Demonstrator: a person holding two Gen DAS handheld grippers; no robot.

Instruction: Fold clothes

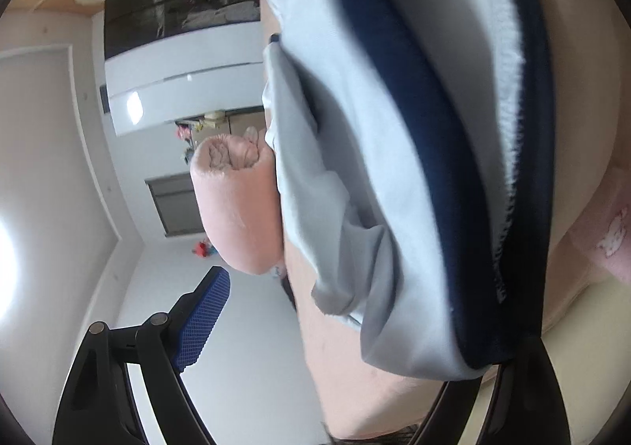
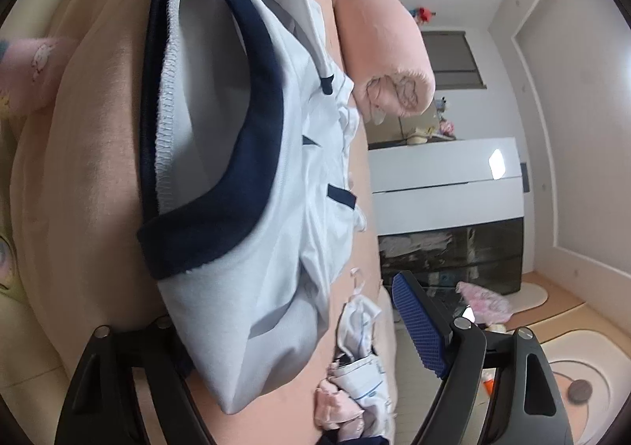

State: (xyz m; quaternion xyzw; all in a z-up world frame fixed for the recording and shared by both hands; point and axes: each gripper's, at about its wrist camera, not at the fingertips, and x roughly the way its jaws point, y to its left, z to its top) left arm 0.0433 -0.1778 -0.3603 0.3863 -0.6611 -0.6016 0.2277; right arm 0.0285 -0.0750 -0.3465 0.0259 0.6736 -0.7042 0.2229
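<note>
A light blue garment with navy trim (image 1: pixel 355 153) lies spread on a peach bed cover (image 1: pixel 378 397). In the left wrist view its navy-edged corner lies between the fingers of my left gripper (image 1: pixel 347 346). That gripper stands wide open: the blue pad (image 1: pixel 205 319) is well clear of the cloth and the other finger is partly hidden behind the corner. In the right wrist view the same garment (image 2: pixel 252 177) lies between the fingers of my right gripper (image 2: pixel 284 346). Its blue pad (image 2: pixel 418 326) stands apart from the fabric, and the cloth covers the other finger's tip.
A rolled peach blanket (image 2: pixel 386 62) lies on the bed beyond the garment. A small heap of pink and white clothes (image 2: pixel 355 374) sits near the bed's edge. Off the bed stand a white cabinet (image 2: pixel 445 169), a pink garment (image 2: pixel 485 299) on the floor and a floor mat (image 2: pixel 572 366).
</note>
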